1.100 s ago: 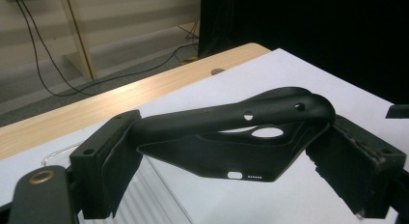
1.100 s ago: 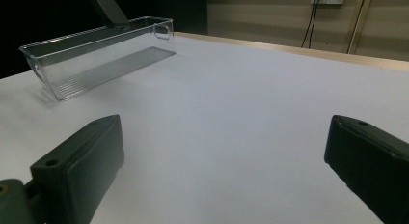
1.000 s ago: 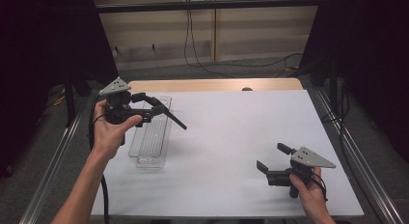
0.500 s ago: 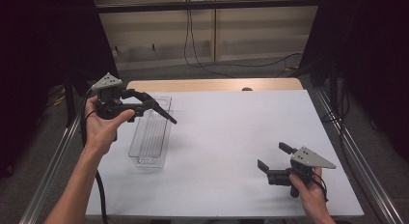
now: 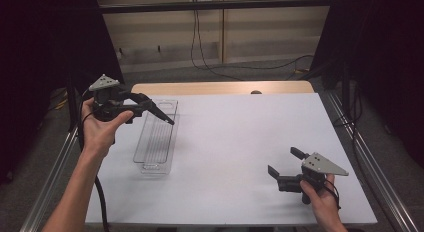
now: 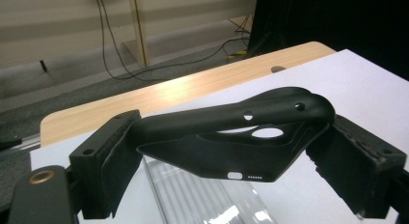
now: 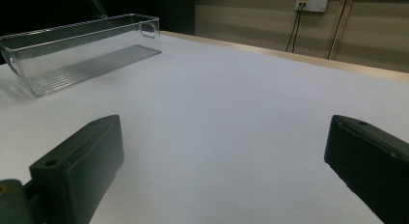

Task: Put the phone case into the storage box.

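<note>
Gripping black phone case (image 6: 241,137) between clenched left tool (image 5: 150,108) above clear bin (image 5: 156,137); right tool (image 5: 285,167) released. Advice: lower level, release inside bin.

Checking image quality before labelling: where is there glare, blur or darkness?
High view: dark surroundings, table evenly lit. Left gripper view: glare on the wooden edge; phone case sharp, clear bin soft. Right gripper view: near jaws blurred, bin sharper.
</note>
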